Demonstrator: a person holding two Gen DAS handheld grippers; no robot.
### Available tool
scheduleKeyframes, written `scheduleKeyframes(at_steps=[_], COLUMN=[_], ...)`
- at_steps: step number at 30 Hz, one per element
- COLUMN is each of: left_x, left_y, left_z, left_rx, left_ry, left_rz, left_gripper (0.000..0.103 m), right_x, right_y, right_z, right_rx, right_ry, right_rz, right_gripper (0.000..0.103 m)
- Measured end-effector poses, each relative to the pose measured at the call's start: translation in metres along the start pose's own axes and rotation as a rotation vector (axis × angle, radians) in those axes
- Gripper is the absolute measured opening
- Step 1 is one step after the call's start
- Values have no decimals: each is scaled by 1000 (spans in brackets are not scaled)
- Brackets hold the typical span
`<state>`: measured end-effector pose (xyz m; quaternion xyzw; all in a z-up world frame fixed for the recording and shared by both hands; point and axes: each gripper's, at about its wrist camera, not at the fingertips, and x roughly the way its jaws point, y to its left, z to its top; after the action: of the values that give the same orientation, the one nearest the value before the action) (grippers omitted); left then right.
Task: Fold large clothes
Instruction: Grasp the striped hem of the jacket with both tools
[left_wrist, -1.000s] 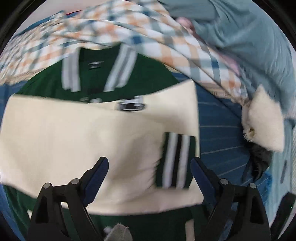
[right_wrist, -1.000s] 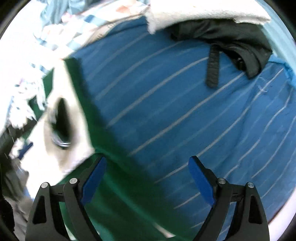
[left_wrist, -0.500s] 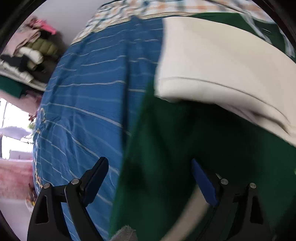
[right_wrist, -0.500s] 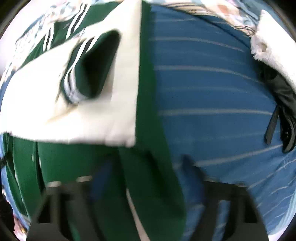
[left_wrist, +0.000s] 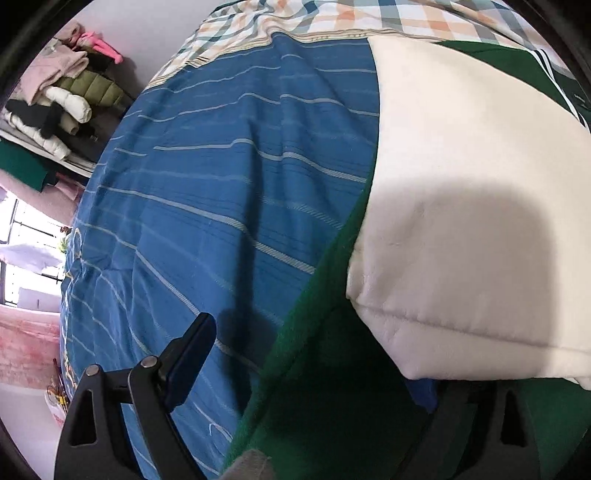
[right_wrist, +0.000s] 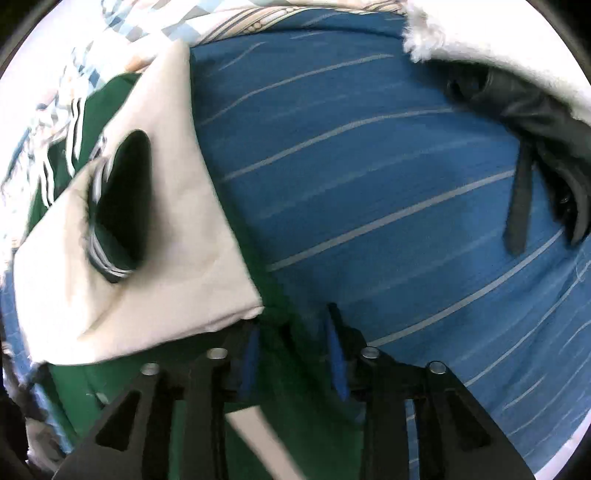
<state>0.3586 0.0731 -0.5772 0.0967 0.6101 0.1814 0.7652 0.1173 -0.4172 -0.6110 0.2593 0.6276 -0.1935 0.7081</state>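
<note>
A green jacket with cream sleeves (left_wrist: 461, 221) lies on a blue striped bedsheet (left_wrist: 229, 184). Both sleeves are folded across its front. In the left wrist view my left gripper (left_wrist: 306, 369) is open over the jacket's green left edge (left_wrist: 314, 369); its right finger is under the cream sleeve. In the right wrist view the jacket (right_wrist: 147, 258) lies at the left, with a striped cuff (right_wrist: 110, 258) gaping open. My right gripper (right_wrist: 291, 350) has its jaws nearly closed around the green right edge (right_wrist: 280, 314).
A plaid blanket (left_wrist: 369, 22) lies beyond the jacket. A black garment (right_wrist: 535, 147) and a white fluffy item (right_wrist: 480, 33) lie on the sheet at the right. A shelf of folded clothes (left_wrist: 62, 92) stands past the bed's left side.
My left gripper has swung from above the jacket to its left edge and come closer. My right gripper has narrowed from wide open to nearly closed on the right green edge.
</note>
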Motion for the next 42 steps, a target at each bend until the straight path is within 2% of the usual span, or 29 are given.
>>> scheduleKeyframes(at_steps=[2,3,4,6,8,10,13,14,15,16,17,18,19,20,21,25,28,30,31,33,34,35,36,38,40,42], left_x=[-5,-9,-15,-35,-60,-78,-84,-80,-73,-68,-60,-60,-61,-62,-61,-55,-51,-44,-44,-43,-44,-43,-43,-44,-52,-64], left_y=[3,7,11,21,28,28,20,14,9,6,2,1,1,1,1,5,5,2,3,0,0,0,2,11,25,40], left_z=[-1,-3,-9,-29,-63,-104,-160,-180,-197,-206,-218,-224,-227,-228,-227,-225,-227,-225,-224,-222,-222,-220,-218,-212,-209,-209], left_rx=[-3,1,13,34,80,136,206,227,241,246,254,258,253,247,244,240,239,228,221,188,179,167,165,167,125,56], left_ry=[7,11,20,18,16,39,79,97,116,131,143,126,95,85,86,92,74,59,49,7,-4,-11,4,41,50,43], left_rz=[-7,-9,-16,-39,-55,-67,-72,-75,-79,-83,-82,-76,-74,-74,-78,-130,-148,-156,-157,-158,-162,-174,-187,-214,-220,-218], left_gripper=[97,97,97,97,97,97,97,97,97,97,97,97,97,97,97,98,103,103,103,103,103,103,103,103,103,103], right_x=[9,4,-7,-37,-66,-77,-53,-37,-25,-13,-8,-9,-14,-16,-22,-54,-80,-82,-67,-38,-30,-37,-46,-77,-88,-87], right_y=[-29,-31,-29,-13,7,33,74,79,92,98,100,104,103,101,99,101,103,114,118,113,107,99,94,83,105,118], right_z=[-6,-11,-20,-45,-83,-136,-228,-254,-265,-286,-302,-315,-327,-334,-341,-364,-382,-393,-376,-377,-380,-381,-381,-383,-389,-392], right_rx=[179,211,211,134,62,-8,-97,-114,-130,-167,-196,-230,-229,-203,-177,-108,-138,-234,-288,-333,-307,-267,-241,-206,-200,-230], right_ry=[86,103,115,99,80,145,325,370,385,393,380,314,257,251,249,237,246,239,255,362,424,433,427,355,313,311], right_rz=[61,57,17,-46,-2,68,161,164,154,112,71,23,-29,-19,-10,48,91,45,10,-35,-29,4,38,110,157,203], right_gripper=[53,55,56,56,62,65,65,65,65,65,61,36,28,14,13,11,11,11,12,20,20,28,38,44,44,44])
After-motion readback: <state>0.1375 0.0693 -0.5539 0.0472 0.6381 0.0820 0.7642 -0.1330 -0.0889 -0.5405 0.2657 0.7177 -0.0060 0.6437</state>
